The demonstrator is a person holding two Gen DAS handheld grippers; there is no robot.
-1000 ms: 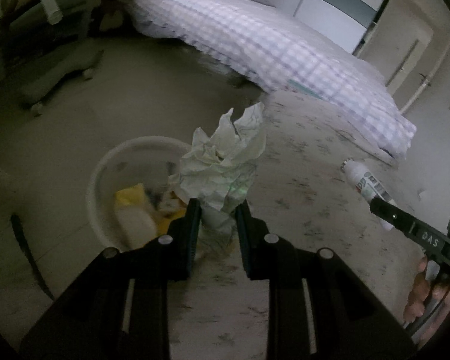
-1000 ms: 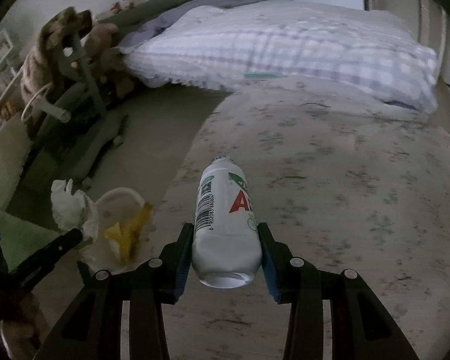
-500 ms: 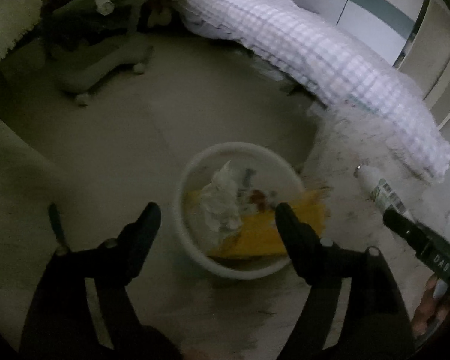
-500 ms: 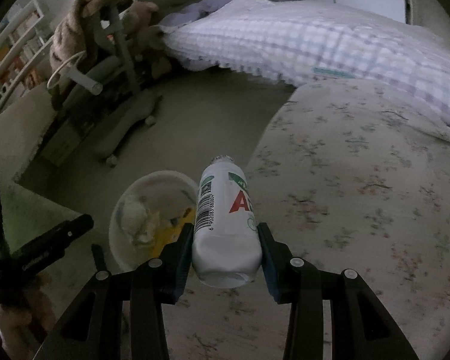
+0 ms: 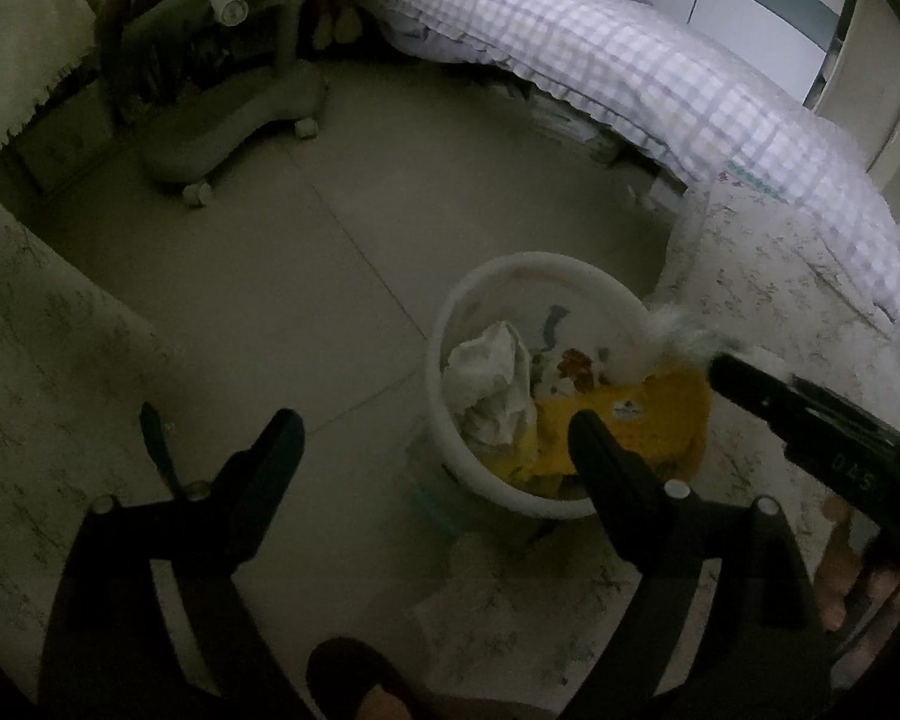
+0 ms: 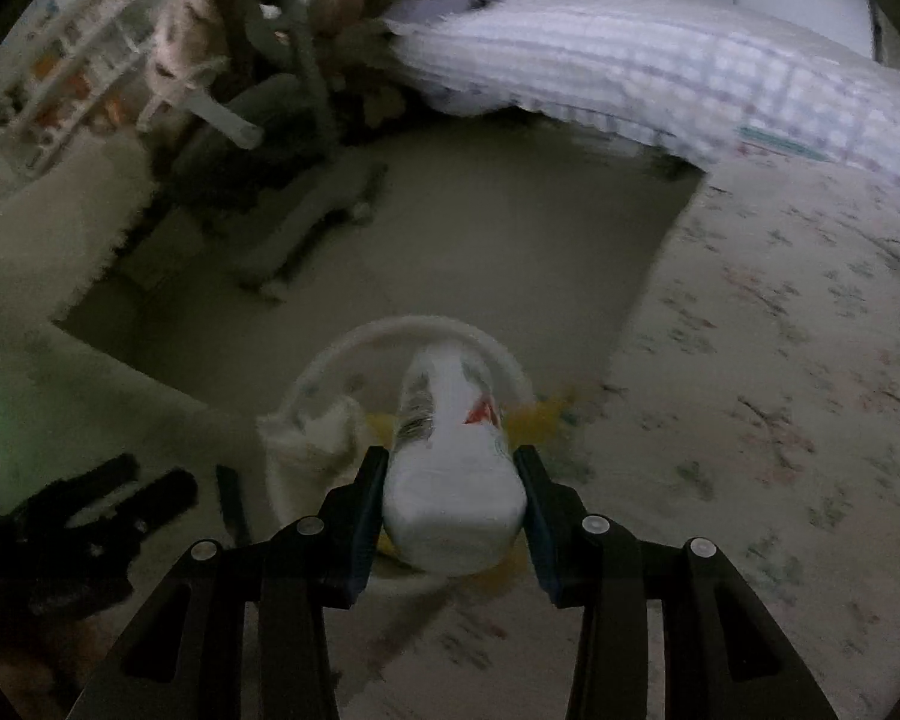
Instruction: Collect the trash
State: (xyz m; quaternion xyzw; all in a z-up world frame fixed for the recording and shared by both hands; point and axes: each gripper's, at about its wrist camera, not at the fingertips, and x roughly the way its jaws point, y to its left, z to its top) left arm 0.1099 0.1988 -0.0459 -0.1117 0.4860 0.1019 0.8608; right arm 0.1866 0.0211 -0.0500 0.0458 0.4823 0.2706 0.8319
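A white round bin point(image 5: 450, 324) stands on the floor beside the floral bed cover. In it lie a crumpled white paper point(image 5: 492, 378) and a yellow wrapper point(image 5: 624, 420). My left gripper point(image 5: 435, 441) is open and empty, just above and in front of the bin. My right gripper point(image 6: 450, 480) is shut on a white plastic bottle point(image 6: 450, 480) and holds it over the bin point(image 6: 330, 360), neck pointing forward. The right gripper also shows in the left wrist view point(image 5: 810, 414), at the bin's right side.
A grey wheeled chair base point(image 5: 222, 120) stands on the tiled floor at the back left. A bed with a checked quilt point(image 5: 630, 60) runs along the back. A floral bed cover point(image 6: 780, 360) lies to the right, and another cloth-covered edge point(image 5: 30, 330) to the left.
My left gripper opened and dropped the crumpled paper into the bin, then drew back to the left. My right gripper carried the bottle left from over the bed cover to above the bin.
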